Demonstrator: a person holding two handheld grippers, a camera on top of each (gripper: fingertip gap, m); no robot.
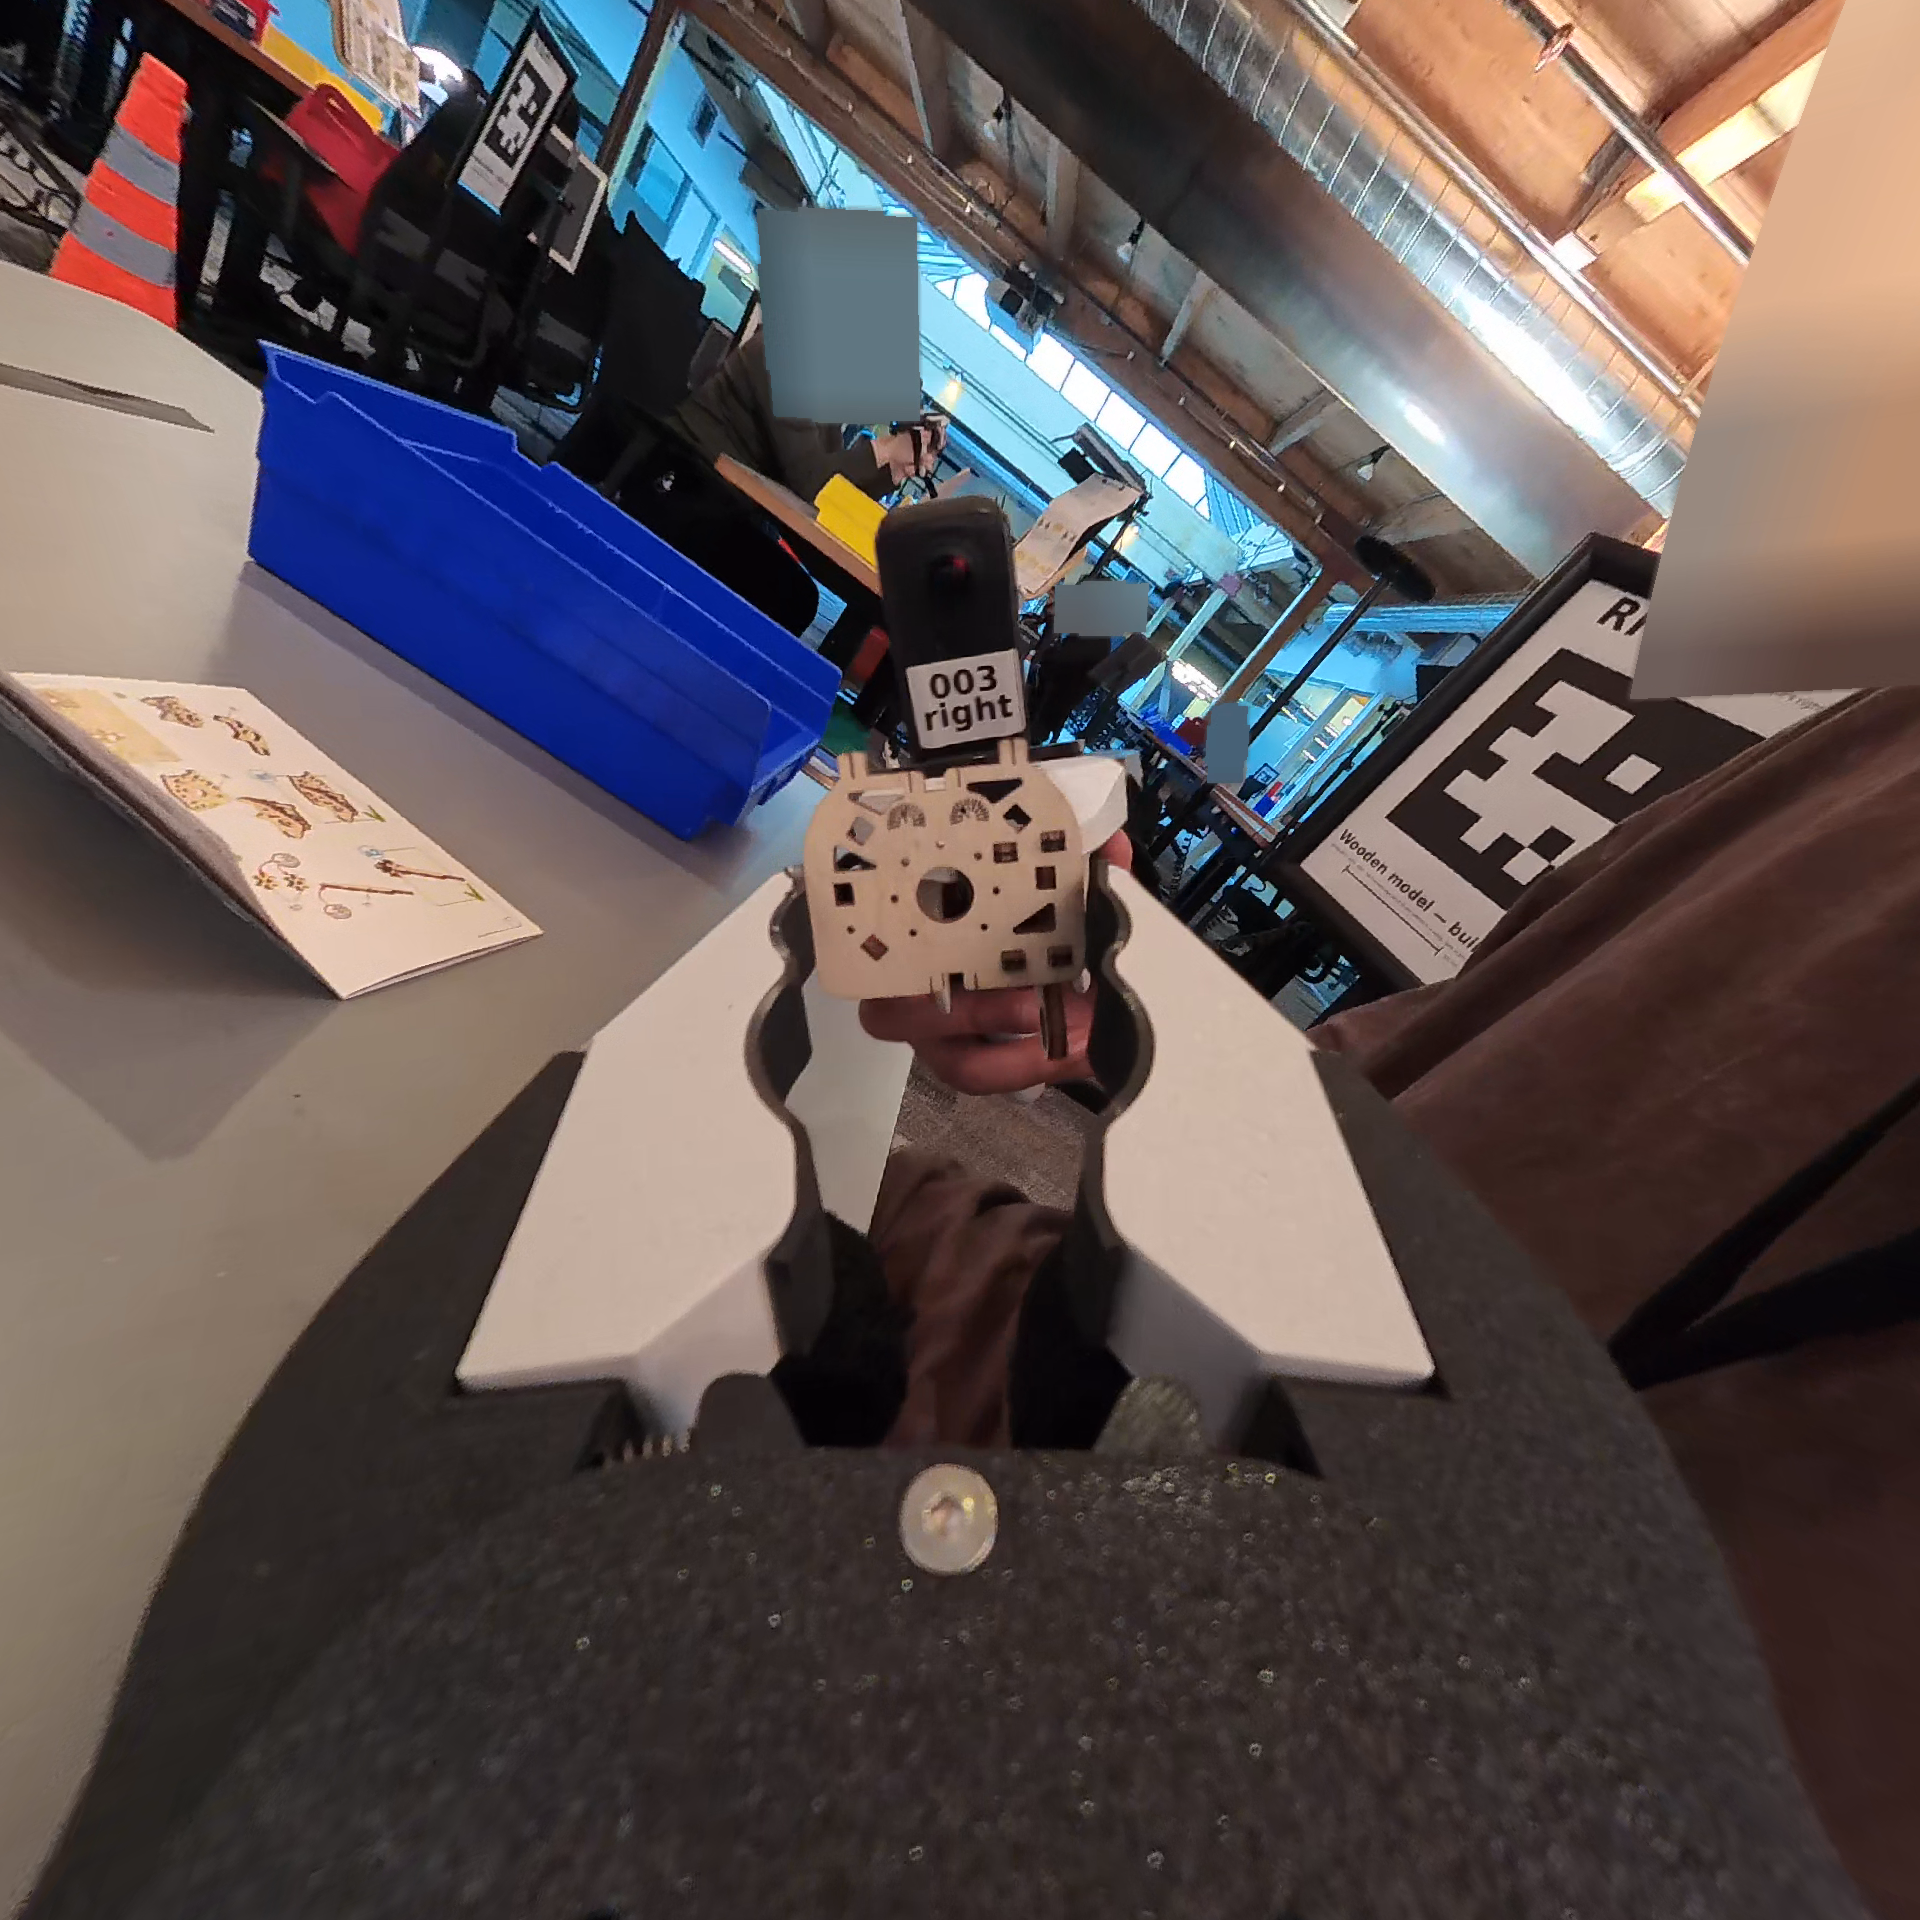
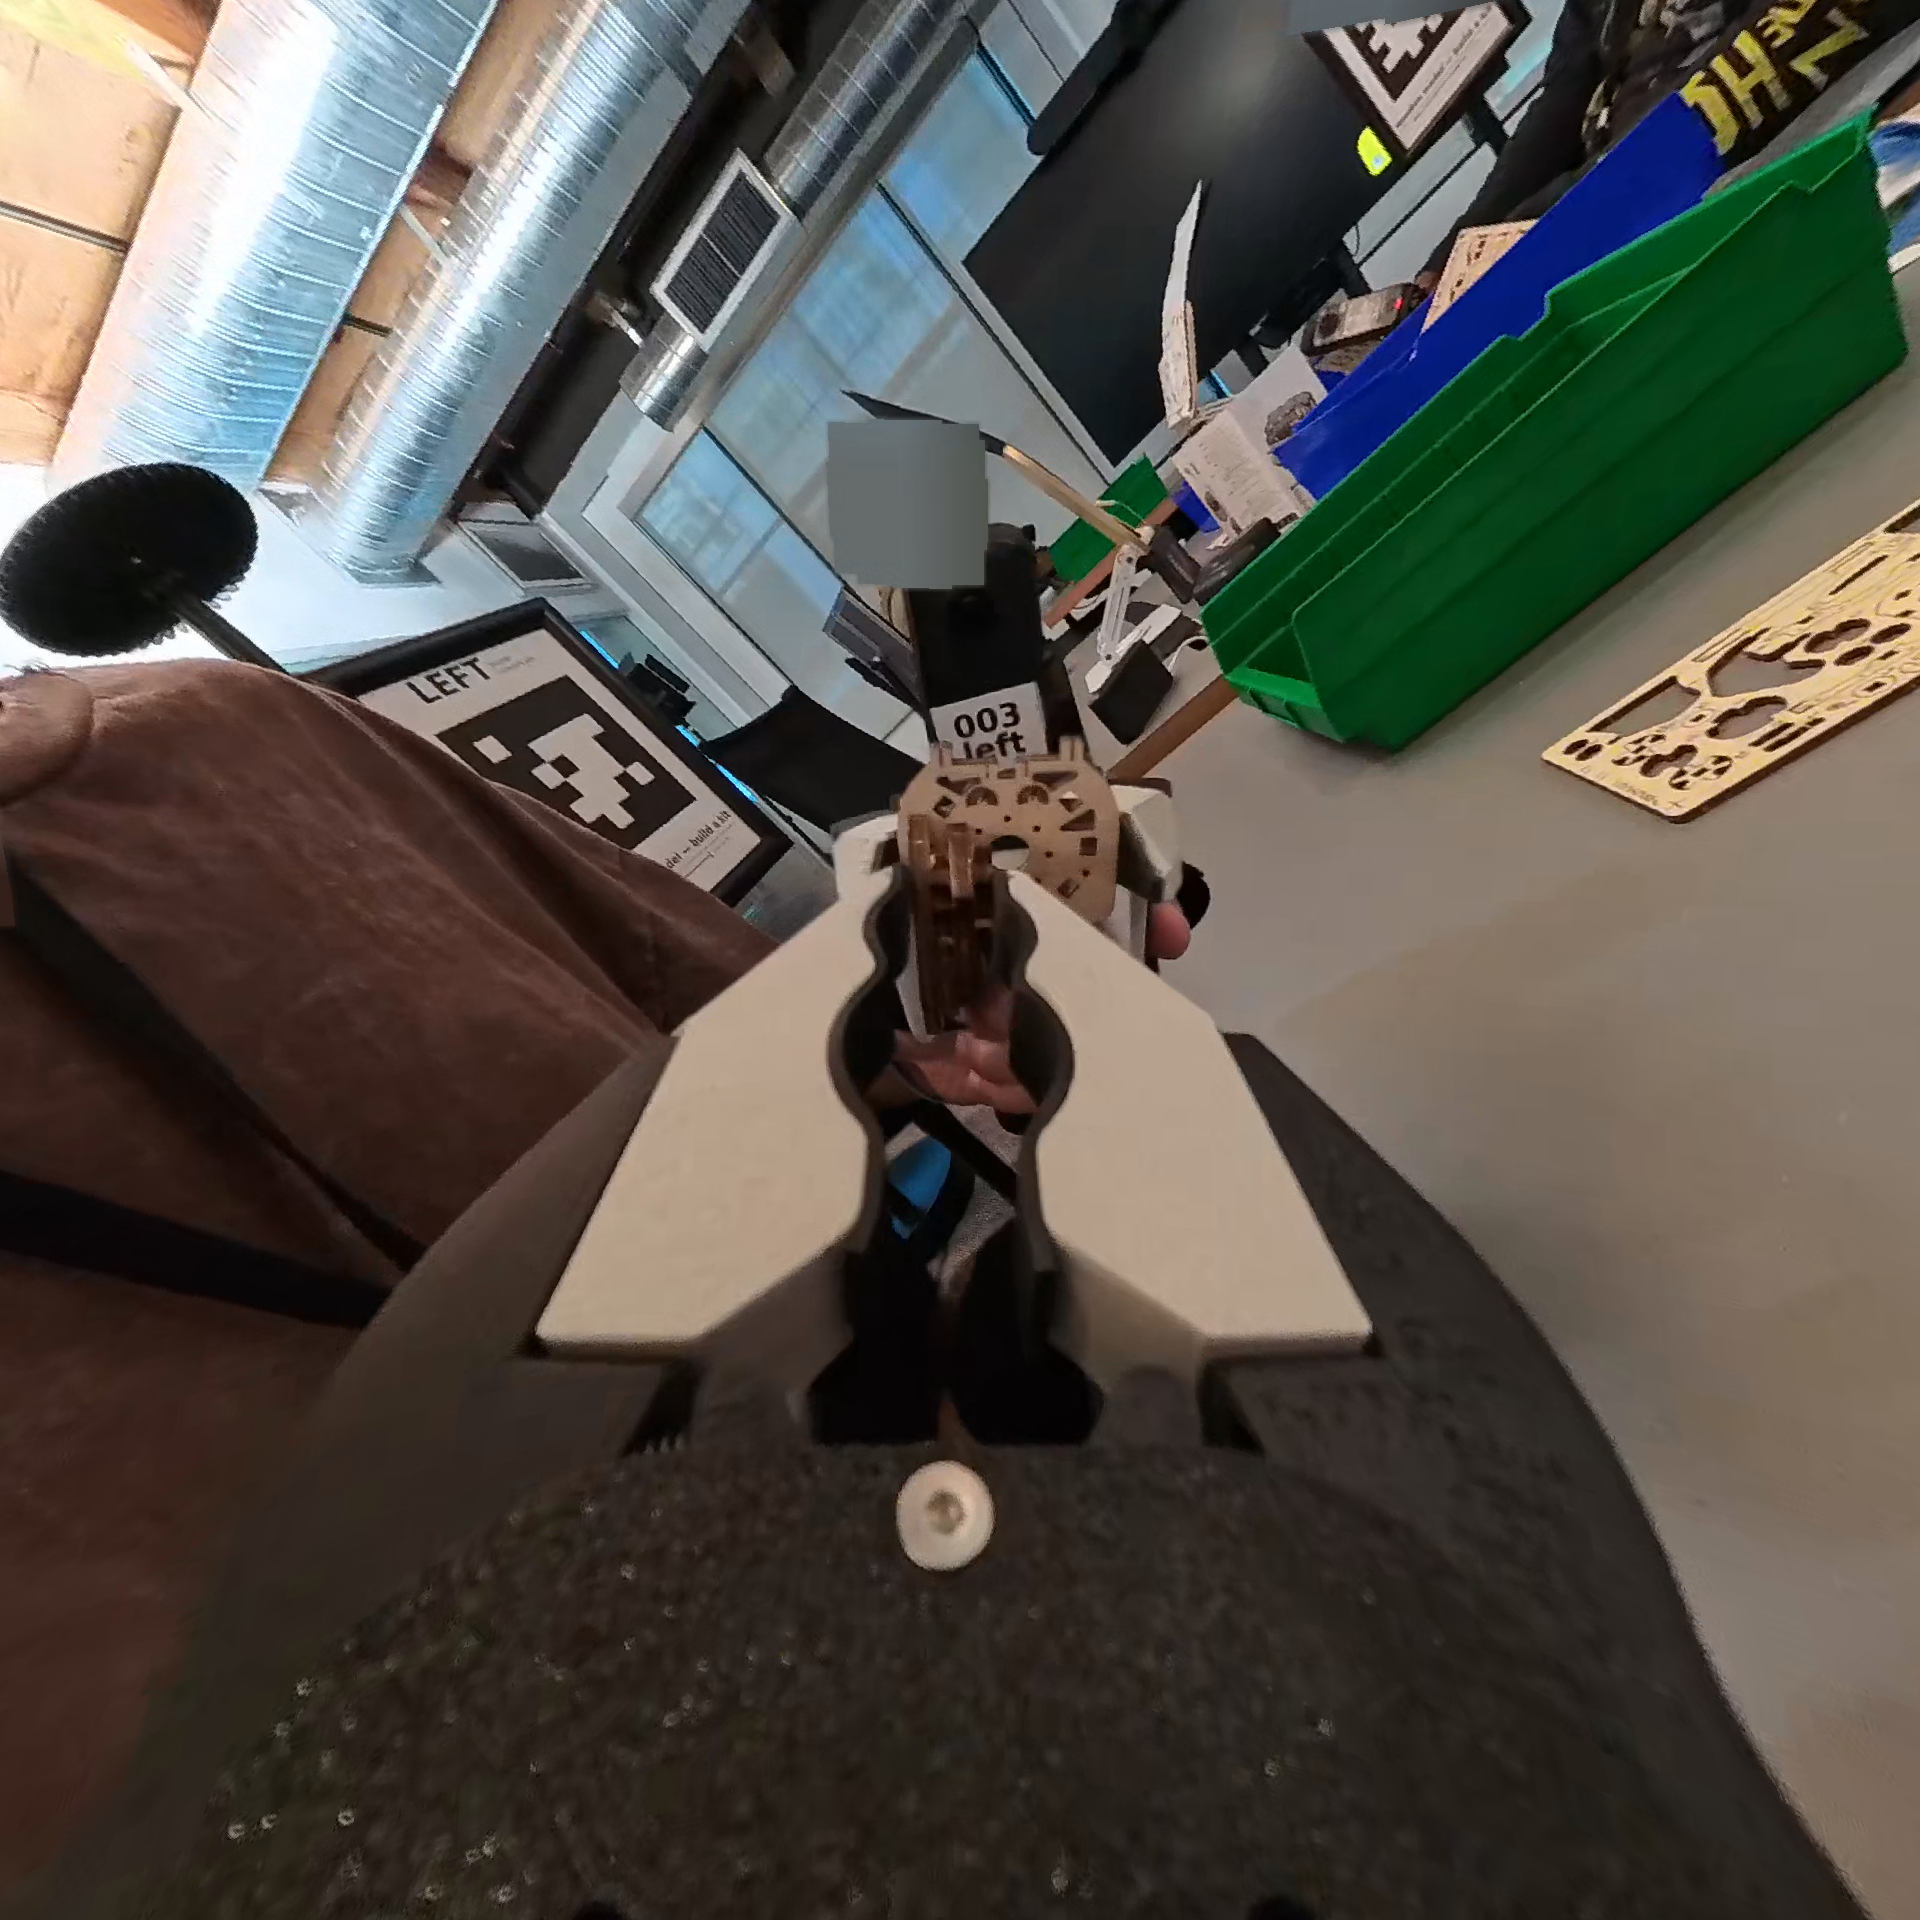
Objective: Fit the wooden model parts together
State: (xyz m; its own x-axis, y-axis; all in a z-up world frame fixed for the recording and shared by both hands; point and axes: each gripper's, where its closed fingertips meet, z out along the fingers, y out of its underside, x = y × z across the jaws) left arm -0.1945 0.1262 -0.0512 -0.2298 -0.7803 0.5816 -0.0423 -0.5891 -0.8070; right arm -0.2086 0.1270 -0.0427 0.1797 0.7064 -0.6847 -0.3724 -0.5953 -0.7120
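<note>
Presently we note the left gripper [image 1: 948, 914] clamped on the perforated wooden plate [image 1: 940, 883], the right gripper [image 2: 951, 894] pinching a small wooden piece [image 2: 943, 935] against it.

A grey tabletop [image 1: 125, 1039] fills the near ground. Overhead run exposed wooden beams [image 1: 1475, 94] and a long silver ventilation duct [image 1: 1382, 260], lit bright along one side. Tall windows [image 2: 831, 343] with pale frames let in bluish daylight, and a slatted vent grille [image 2: 722, 249] sits in the ductwork beside them. Farther back stand dark office chairs [image 1: 436, 249], other worktables and an orange traffic cone [image 1: 130, 187]. A large dark screen [image 2: 1174, 239] stands behind the far end of the tabletop.
</note>
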